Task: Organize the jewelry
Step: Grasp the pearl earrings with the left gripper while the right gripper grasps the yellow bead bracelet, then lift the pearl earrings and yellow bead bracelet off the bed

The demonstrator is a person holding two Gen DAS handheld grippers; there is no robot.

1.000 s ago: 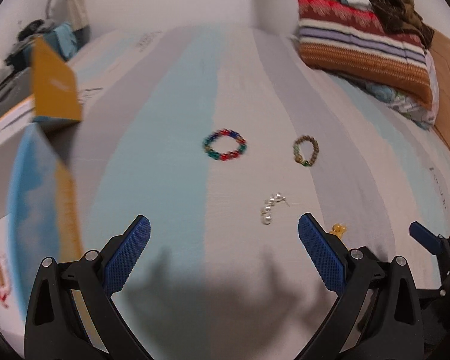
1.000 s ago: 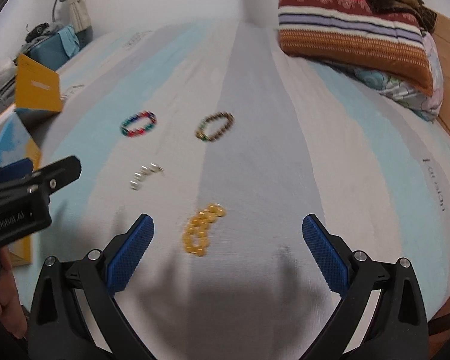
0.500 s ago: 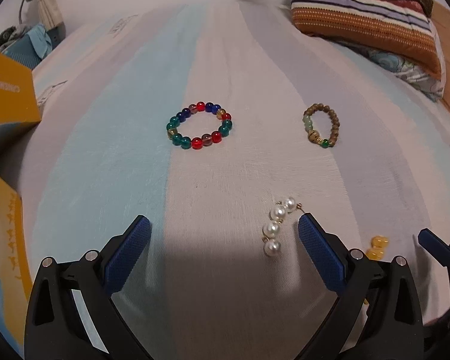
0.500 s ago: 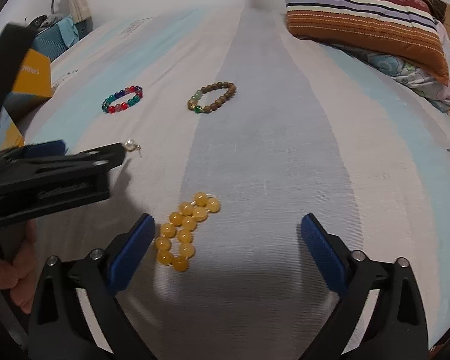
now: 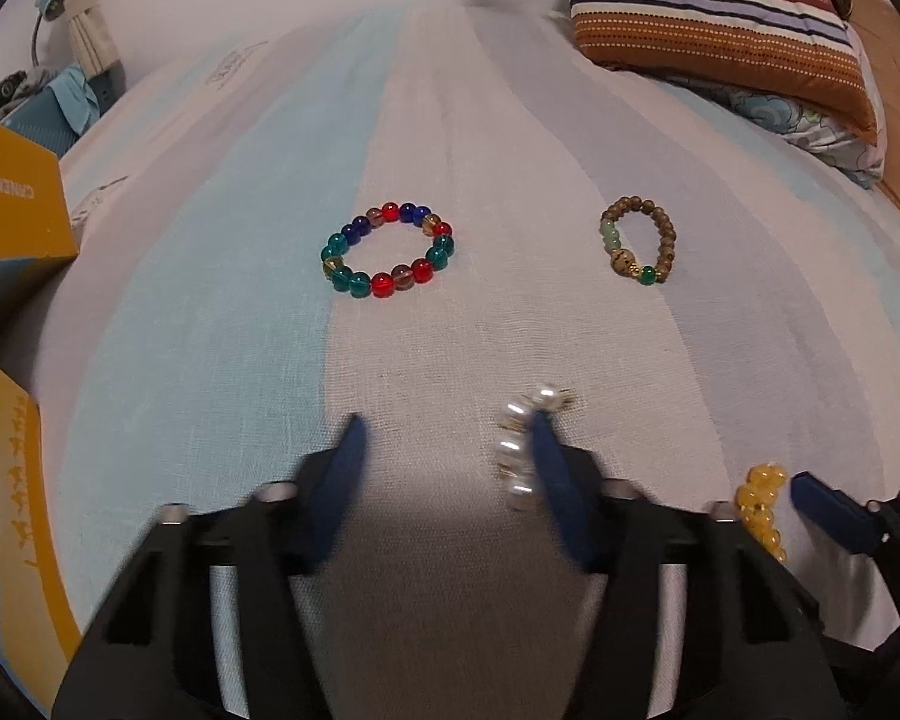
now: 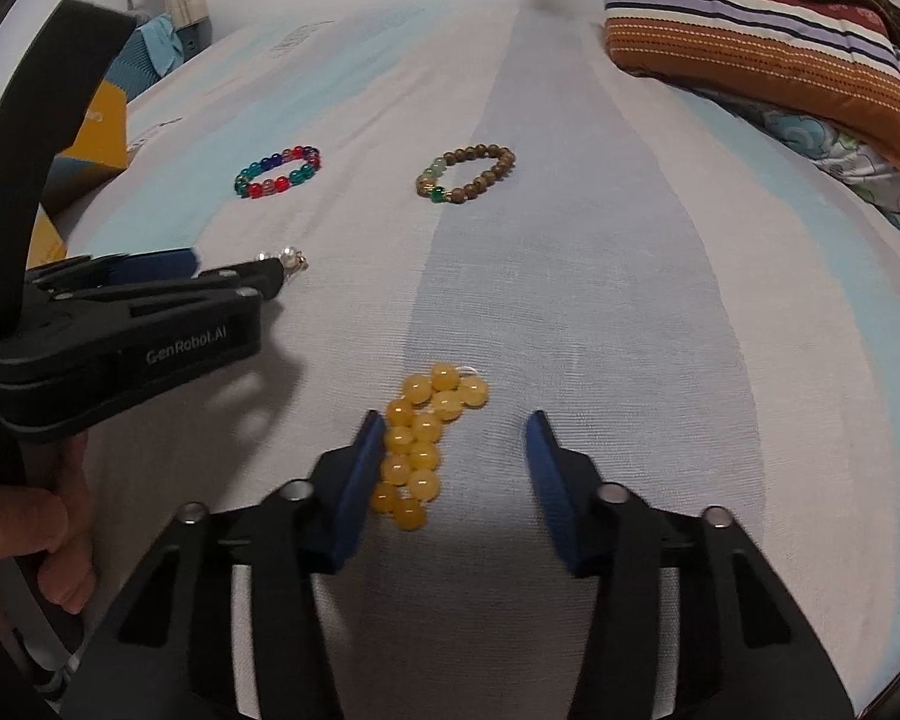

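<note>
Several pieces of jewelry lie on a striped bedsheet. My left gripper (image 5: 447, 429) is low over the sheet, jaws partly closed and blurred; its right finger overlaps the white pearl piece (image 5: 519, 447). My right gripper (image 6: 455, 429) is partly closed, with the yellow bead bracelet (image 6: 423, 441) against its left finger. A multicoloured bead bracelet (image 5: 388, 250) and a brown wooden bead bracelet (image 5: 641, 247) lie farther ahead. The left gripper (image 6: 228, 276) shows in the right wrist view, with a pearl at its tip.
An orange and blue box (image 5: 12, 204) stands at the left edge, with a second box panel (image 5: 12, 516) nearer. Striped folded blankets and a pillow (image 5: 720, 18) lie at the far right. A hand (image 6: 36, 534) holds the left gripper.
Both grippers have dropped closer to the sheet and their jaws have narrowed. The left one has closed in on the pearl piece, the right one on the yellow bracelet.
</note>
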